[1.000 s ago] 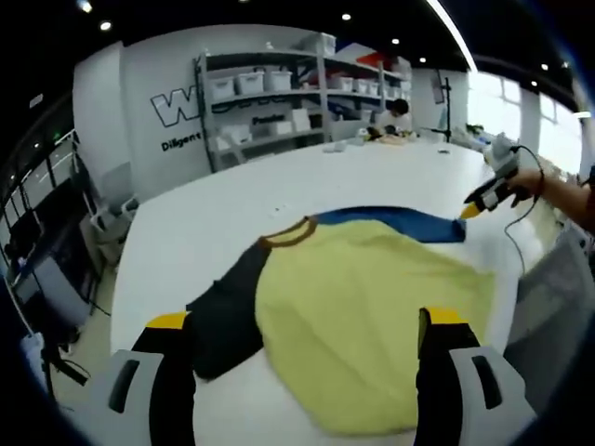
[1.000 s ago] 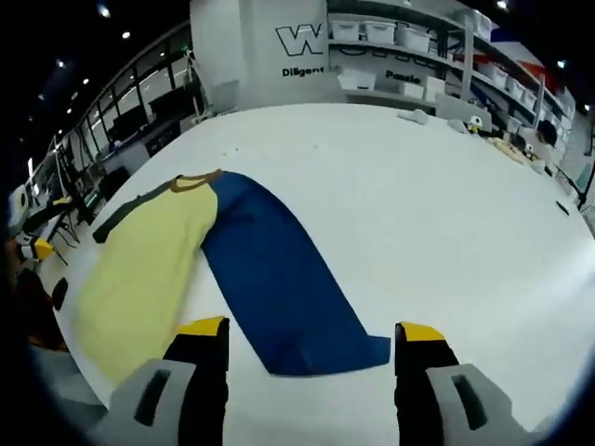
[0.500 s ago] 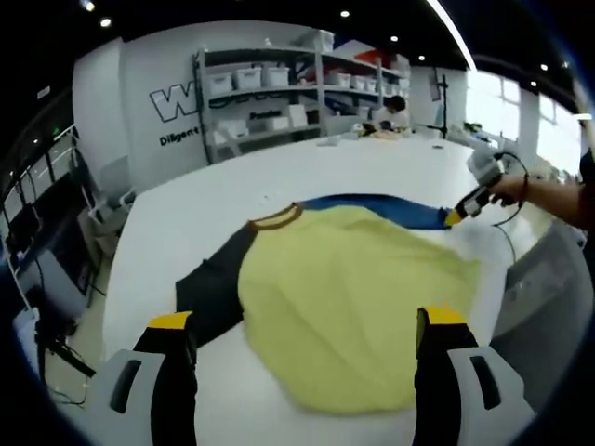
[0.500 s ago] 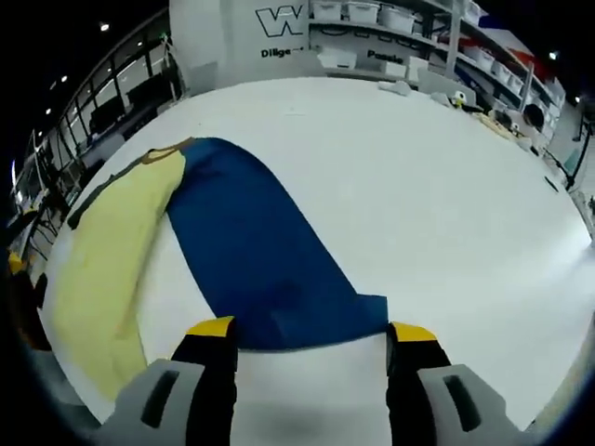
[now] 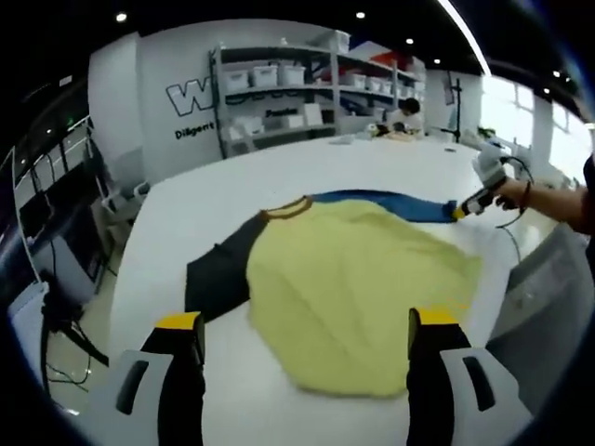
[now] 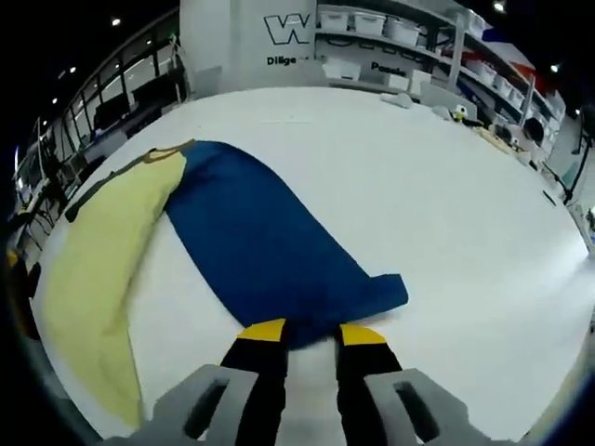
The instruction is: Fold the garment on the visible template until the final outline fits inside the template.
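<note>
A shirt lies flat on the white table (image 5: pixel 177 214), with a yellow body (image 5: pixel 353 279), a brown collar (image 5: pixel 286 206), a black sleeve (image 5: pixel 216 274) and a blue sleeve (image 6: pixel 260 251). My left gripper (image 5: pixel 303 321) is open above the near hem of the yellow body, with nothing between its jaws. My right gripper (image 6: pixel 313 333) has its jaws drawn close together on the cuff end of the blue sleeve, which bunches slightly there. In the left gripper view the right gripper (image 5: pixel 462 210) sits at the far tip of the blue sleeve (image 5: pixel 390 203), held by a hand.
Shelves with white bins (image 5: pixel 279 102) stand behind the table against a wall with lettering. A person (image 5: pixel 405 110) sits at the table's far end among small items. The table edge (image 5: pixel 125 307) drops off to my left, with stands and cables on the floor.
My right gripper's jaws have gone from wide apart to nearly together on the blue sleeve's cuff. The left gripper's view has shifted only slightly; its jaws stay apart.
</note>
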